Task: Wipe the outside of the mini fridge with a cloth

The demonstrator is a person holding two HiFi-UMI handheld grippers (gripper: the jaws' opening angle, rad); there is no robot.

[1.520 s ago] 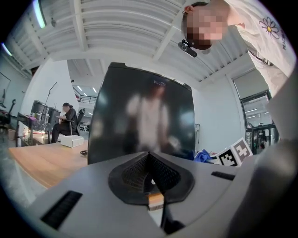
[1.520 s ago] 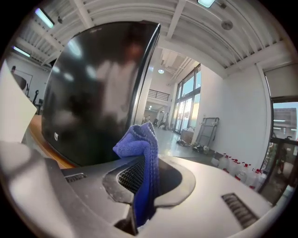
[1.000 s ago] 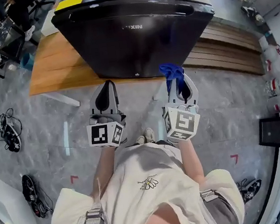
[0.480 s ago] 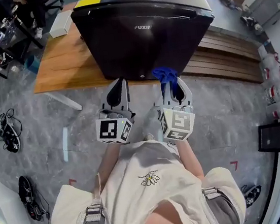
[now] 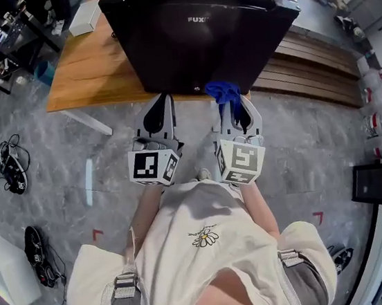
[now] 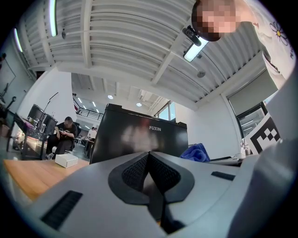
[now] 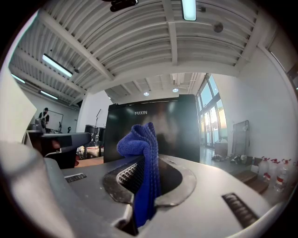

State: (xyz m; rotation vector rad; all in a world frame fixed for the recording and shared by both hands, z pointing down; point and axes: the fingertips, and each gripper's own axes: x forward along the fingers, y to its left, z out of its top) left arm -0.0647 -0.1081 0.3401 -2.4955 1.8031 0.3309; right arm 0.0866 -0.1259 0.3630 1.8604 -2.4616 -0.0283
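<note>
Where the head view looks steeply down, a black fridge (image 5: 203, 35) marked FUXIN is seen standing on a wooden counter (image 5: 90, 78), its glossy door turned towards the person. Both grippers are held side by side just before the lower edge of that door, above a grey floor (image 5: 54, 173).

Left gripper (image 5: 162, 103): the jaws are pressed together with nothing between them, as is shown plainly in the left gripper view, where the ribbed pads (image 6: 135, 169) meet along a single seam. The tips are pointed at the fridge door.

Right gripper (image 5: 231, 107): the jaws are closed on a blue cloth (image 5: 223, 92). In the right gripper view the cloth is seen clamped between the pads, with a folded bunch standing above the tips and a strip hanging down between the jaws. In the head view the bunch is placed at the bottom edge of the door; contact with the fridge cannot be confirmed.

A marker cube (image 5: 152, 167) is carried at the rear of each gripper. A white box (image 5: 84, 17) lies on the counter to the left of the fridge, and shoes (image 5: 15, 182) lie on the floor well apart from it.
</note>
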